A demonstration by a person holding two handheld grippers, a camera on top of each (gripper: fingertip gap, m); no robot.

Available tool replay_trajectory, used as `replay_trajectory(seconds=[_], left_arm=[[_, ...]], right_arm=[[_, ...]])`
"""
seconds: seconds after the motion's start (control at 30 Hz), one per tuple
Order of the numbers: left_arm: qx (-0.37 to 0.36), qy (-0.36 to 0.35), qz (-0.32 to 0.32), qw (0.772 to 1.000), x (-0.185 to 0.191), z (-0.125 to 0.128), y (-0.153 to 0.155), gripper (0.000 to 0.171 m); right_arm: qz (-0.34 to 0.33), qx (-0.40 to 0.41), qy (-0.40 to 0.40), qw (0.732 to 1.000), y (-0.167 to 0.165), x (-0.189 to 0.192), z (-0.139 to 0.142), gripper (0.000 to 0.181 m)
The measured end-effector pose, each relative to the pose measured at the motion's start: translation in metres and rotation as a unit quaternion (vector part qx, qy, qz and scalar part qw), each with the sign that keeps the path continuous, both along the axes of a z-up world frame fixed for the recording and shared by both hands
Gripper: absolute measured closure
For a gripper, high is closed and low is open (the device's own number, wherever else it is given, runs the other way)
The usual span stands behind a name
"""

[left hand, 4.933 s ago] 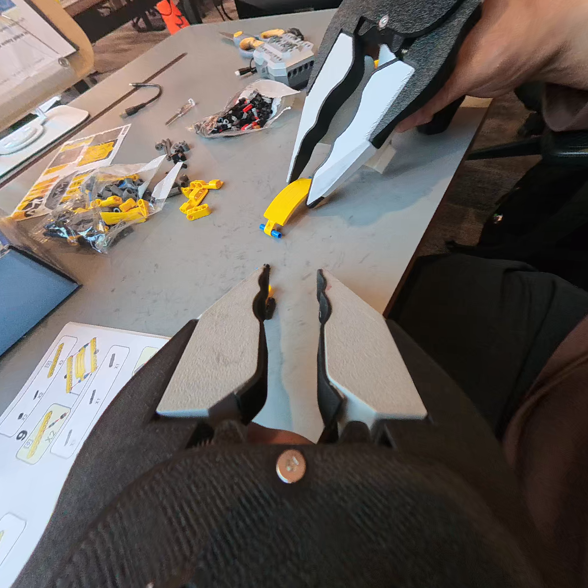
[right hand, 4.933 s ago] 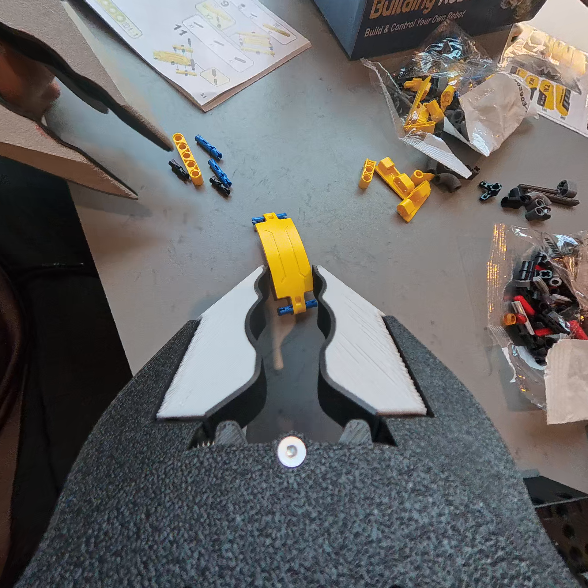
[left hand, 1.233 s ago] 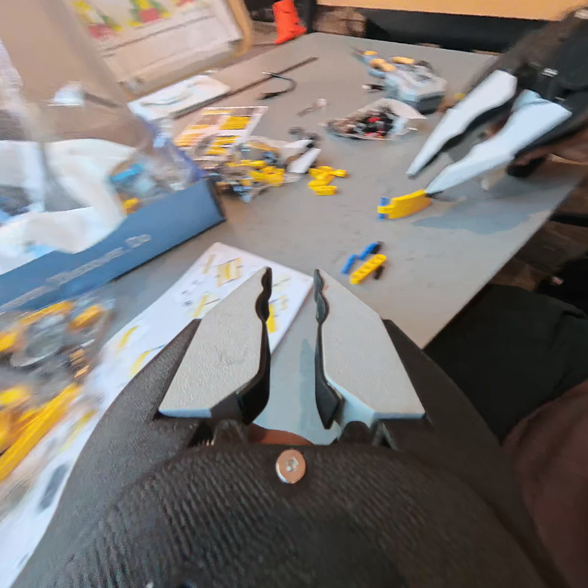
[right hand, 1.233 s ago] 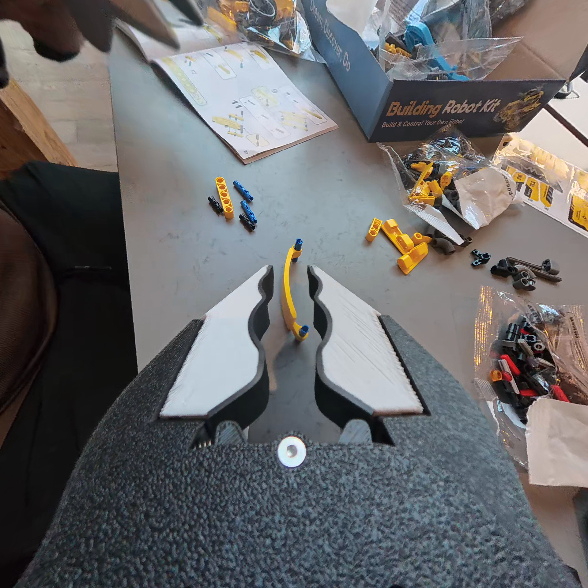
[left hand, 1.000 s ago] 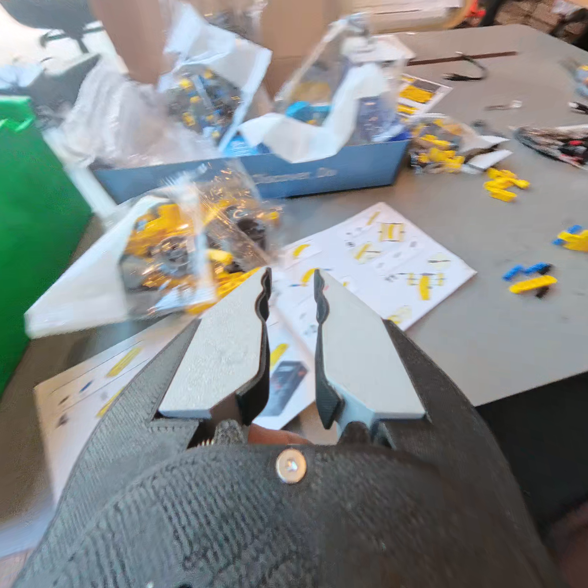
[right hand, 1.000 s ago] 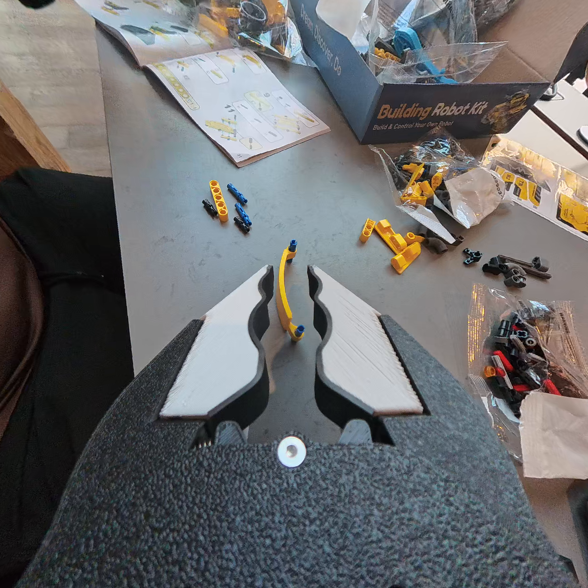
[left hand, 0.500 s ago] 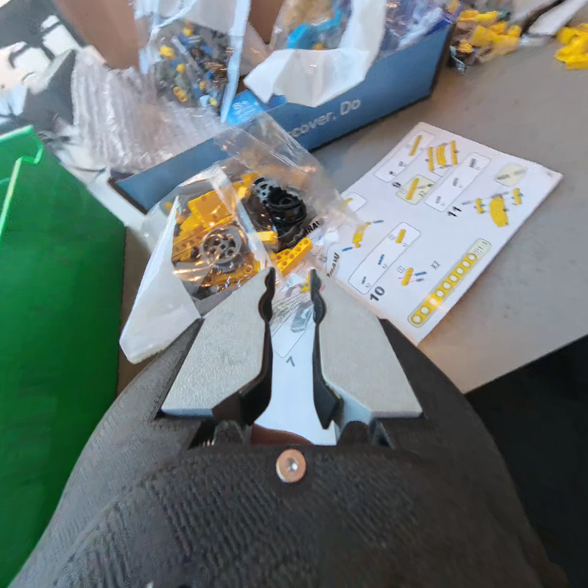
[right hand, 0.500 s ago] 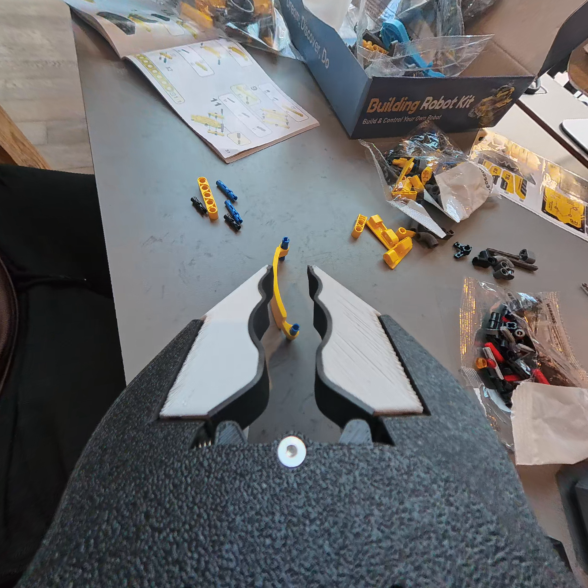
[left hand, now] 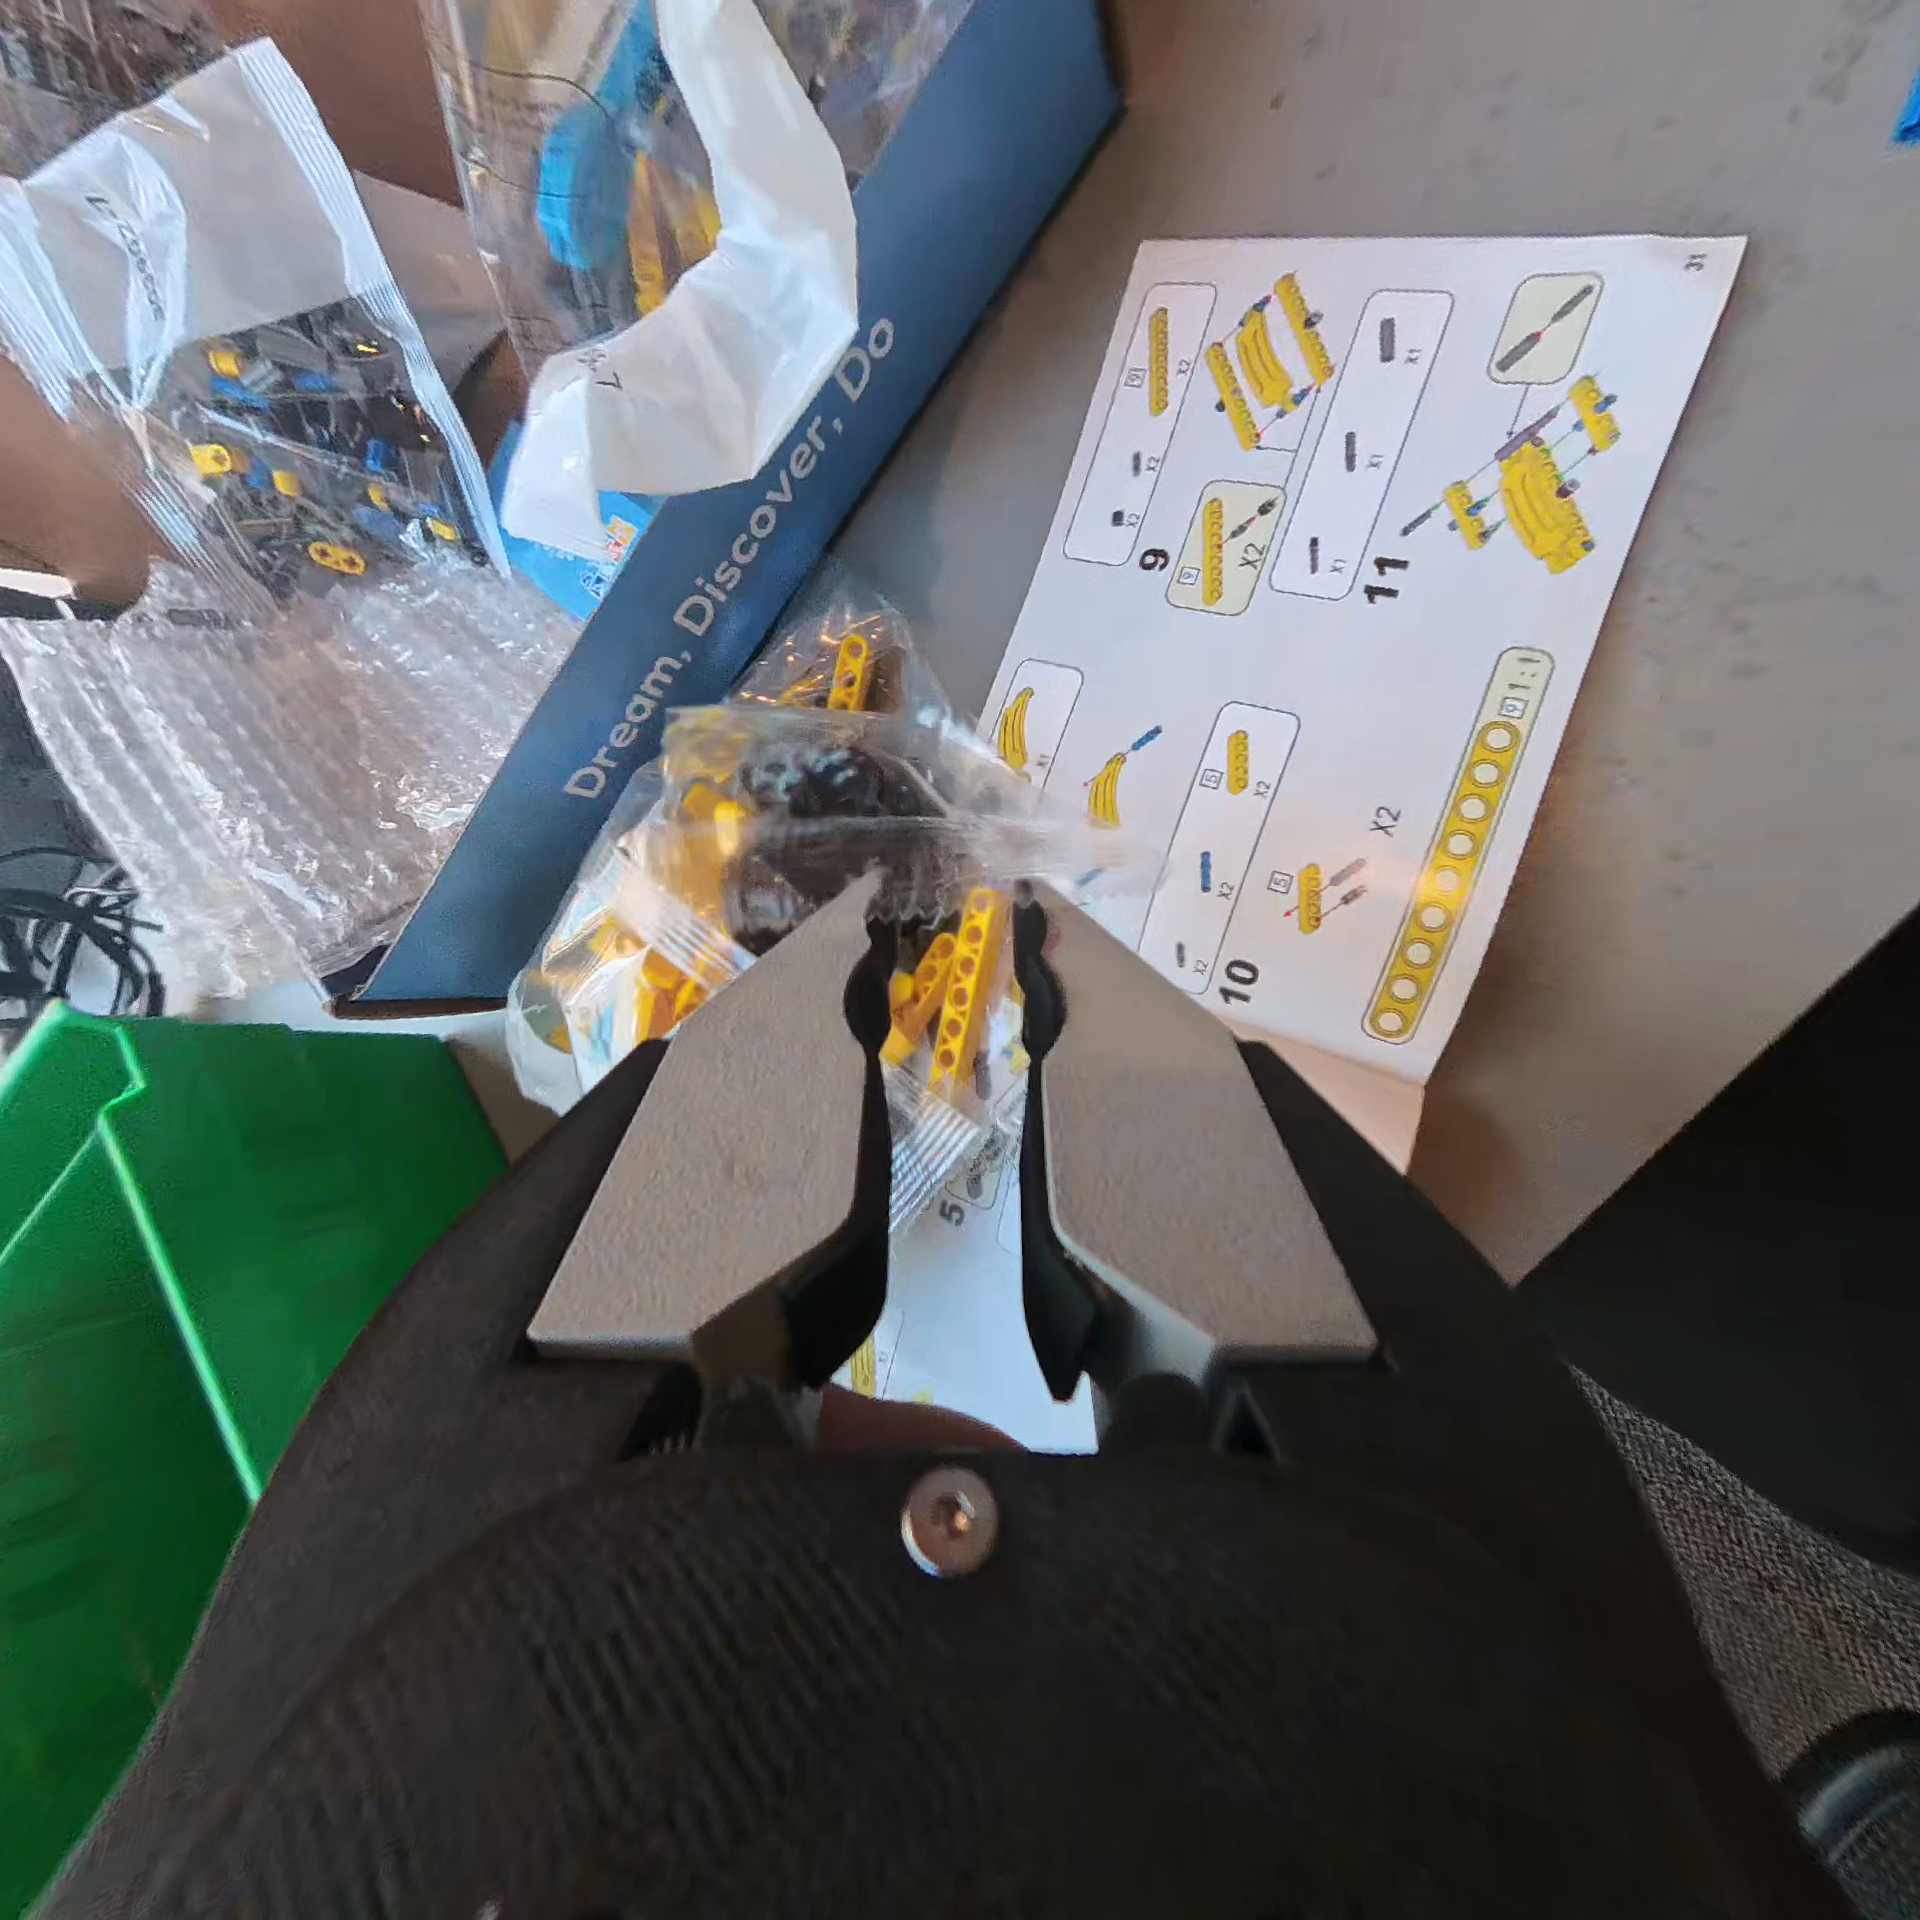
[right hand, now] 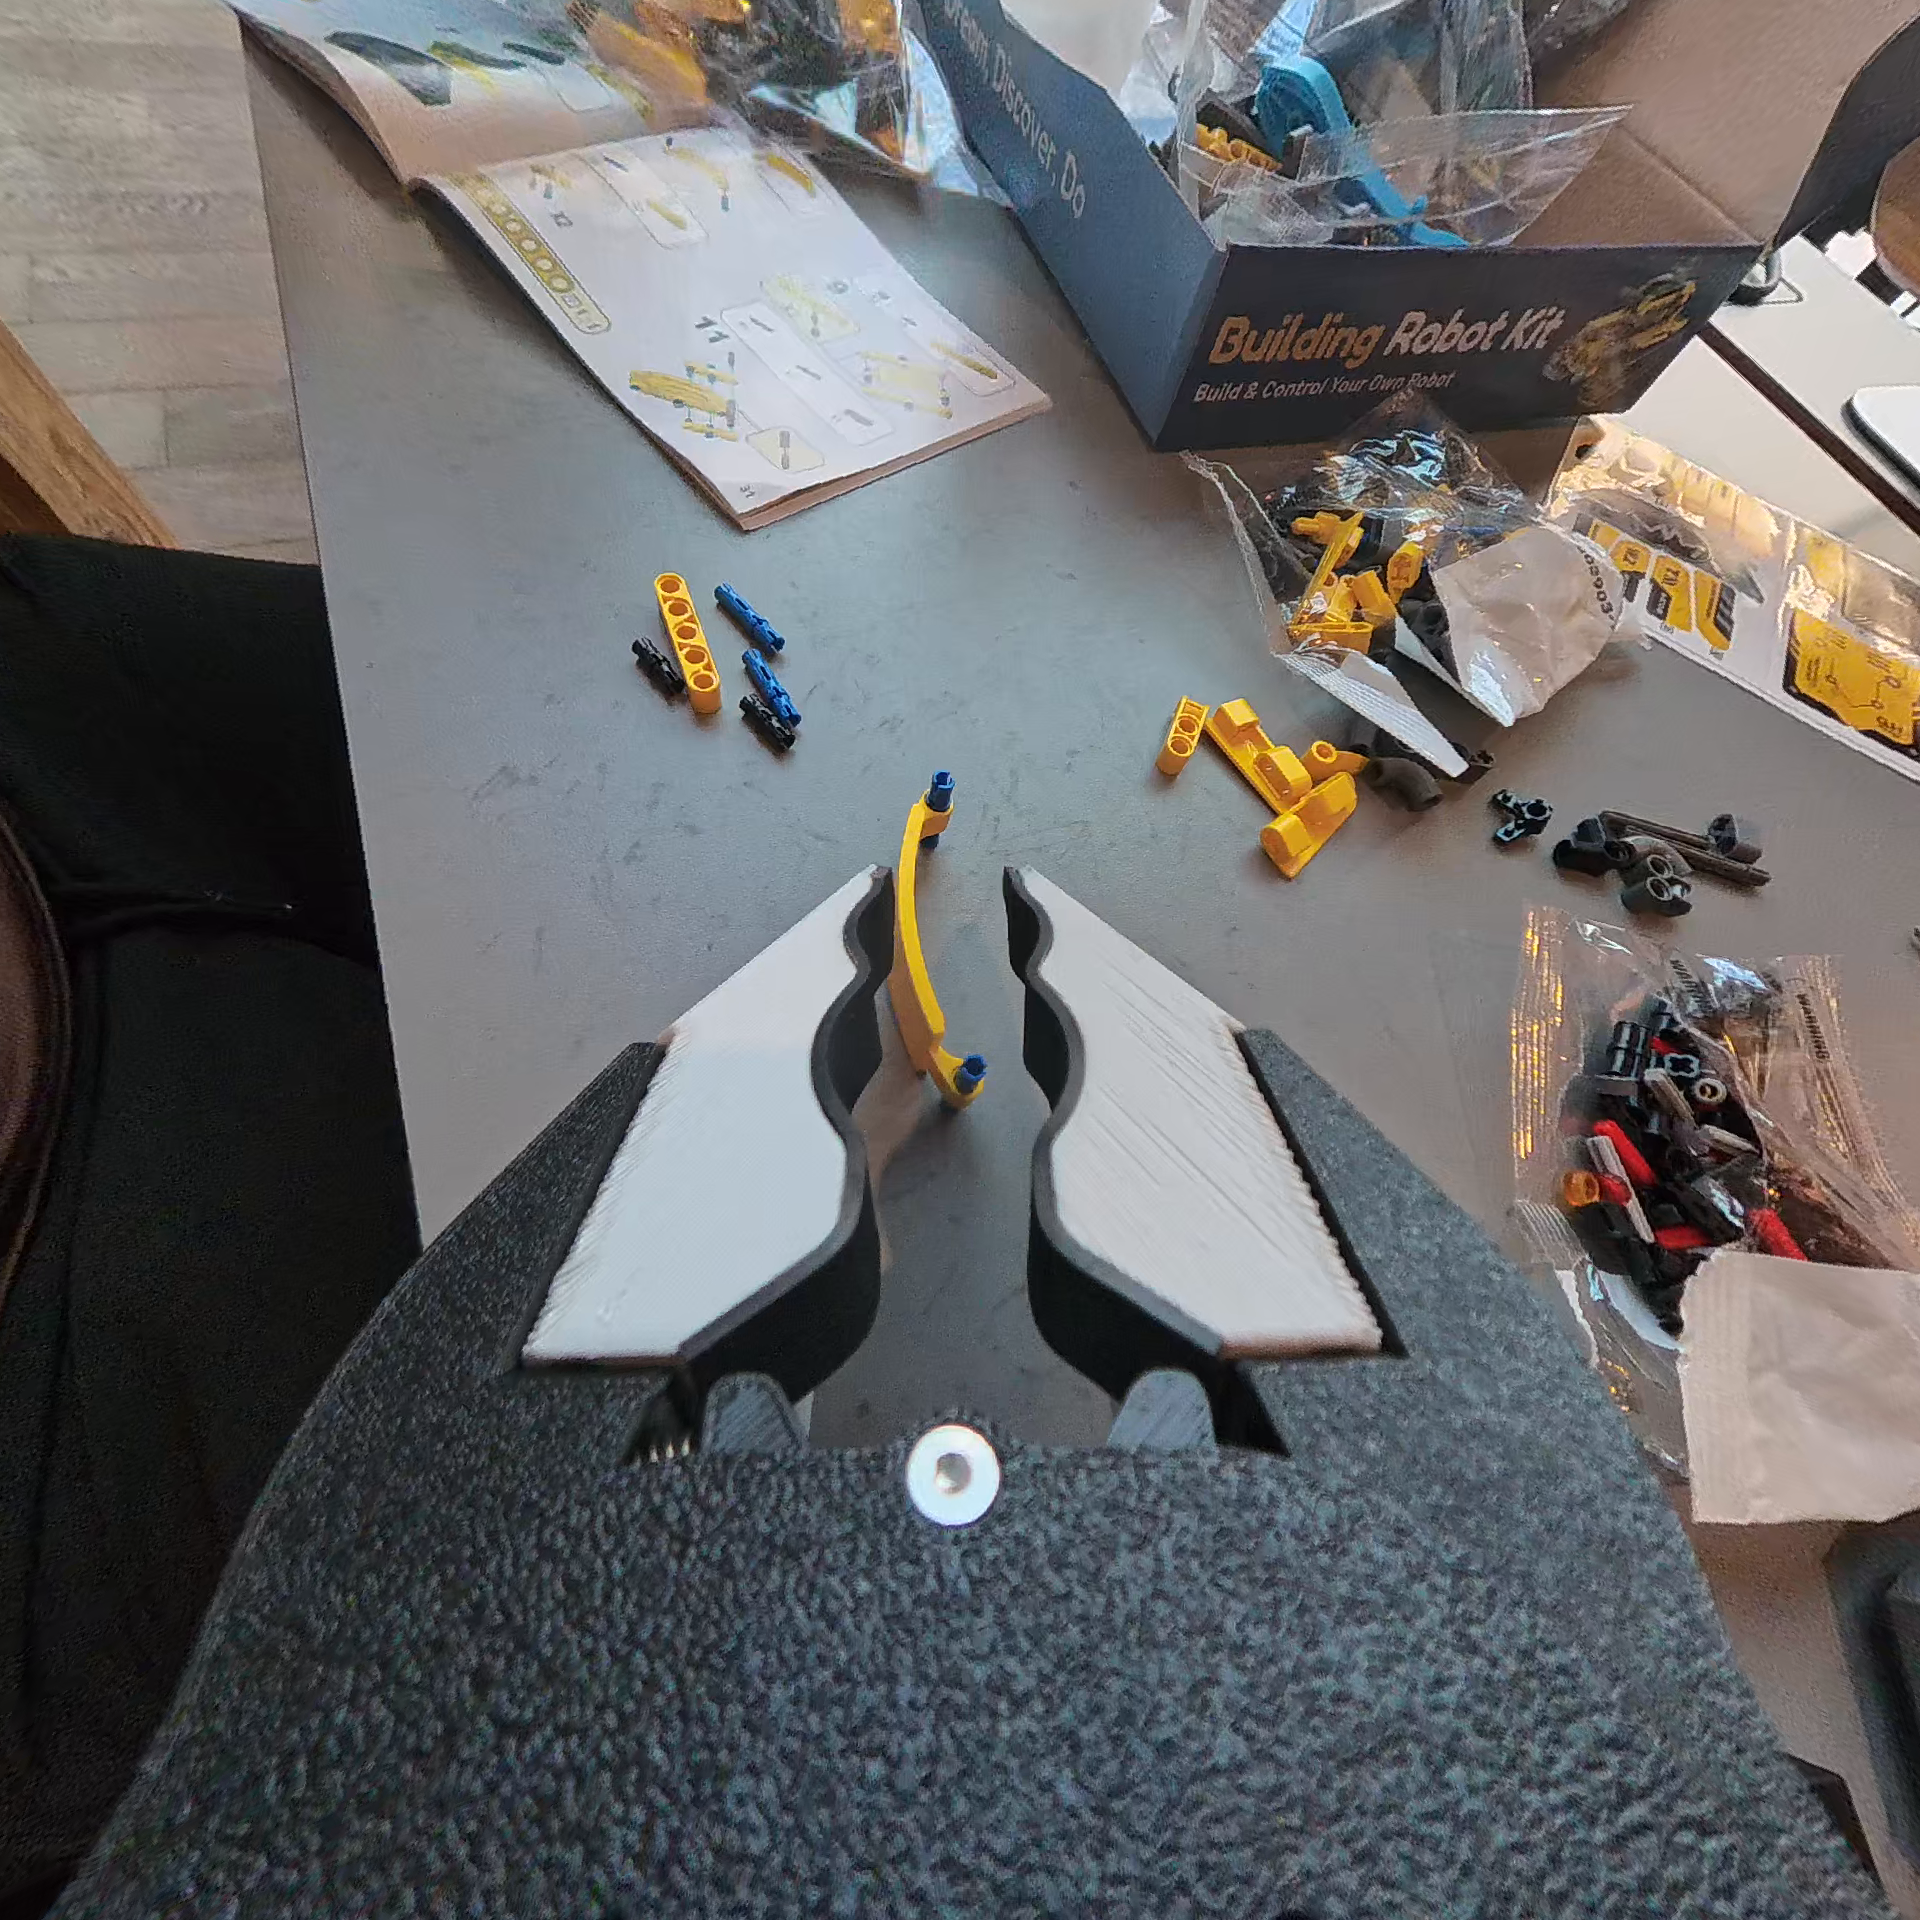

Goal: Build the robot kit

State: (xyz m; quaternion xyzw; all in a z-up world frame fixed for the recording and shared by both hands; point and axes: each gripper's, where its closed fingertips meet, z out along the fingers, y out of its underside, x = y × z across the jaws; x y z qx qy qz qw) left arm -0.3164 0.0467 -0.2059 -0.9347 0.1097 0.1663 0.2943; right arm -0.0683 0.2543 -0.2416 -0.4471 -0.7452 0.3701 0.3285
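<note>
- My left hand-held gripper (left hand: 945, 925) hangs spread over a clear bag of yellow pieces (left hand: 790, 883), gripping nothing.
- My right hand-held gripper (right hand: 948, 883) is spread around a curved yellow piece (right hand: 920, 966) standing on the desk (right hand: 540, 831).

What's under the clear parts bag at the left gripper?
The clear bag of yellow and black pieces lies on the open instruction booklet, beside the blue box. The page under it is mostly covered.

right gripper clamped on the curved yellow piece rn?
No: in the right wrist view the right gripper is open, and the curved yellow piece stands on edge on the grey table beside one finger, clear of the other.
</note>
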Motion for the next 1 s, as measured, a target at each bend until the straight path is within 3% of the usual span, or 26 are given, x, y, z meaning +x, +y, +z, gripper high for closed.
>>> replay_trajectory(seconds=[0.1,0.23,0.33,0.6,1.0], left_arm=[[0.003,0.008,0.009,1.000,-0.005,0.003,-0.003,0.155],[-0.038,0.003,-0.002,0.999,-0.008,-0.016,-0.008,0.156],[-0.076,0.007,-0.031,0.997,-0.009,-0.025,-0.010,0.162],[-0.154,0.007,-0.082,0.985,-0.018,-0.038,-0.011,0.157],[-0.197,-0.013,-0.065,0.978,-0.017,-0.053,-0.014,0.166]], right_arm=[[0.003,0.000,0.001,1.000,-0.001,0.001,0.000,0.160],[0.005,-0.006,-0.007,1.000,-0.001,0.001,-0.001,0.160],[0.005,-0.008,-0.008,1.000,-0.001,0.001,-0.001,0.160],[0.005,-0.005,-0.005,1.000,-0.001,0.001,-0.001,0.160],[0.005,-0.004,-0.004,1.000,-0.001,0.001,-0.001,0.160]])
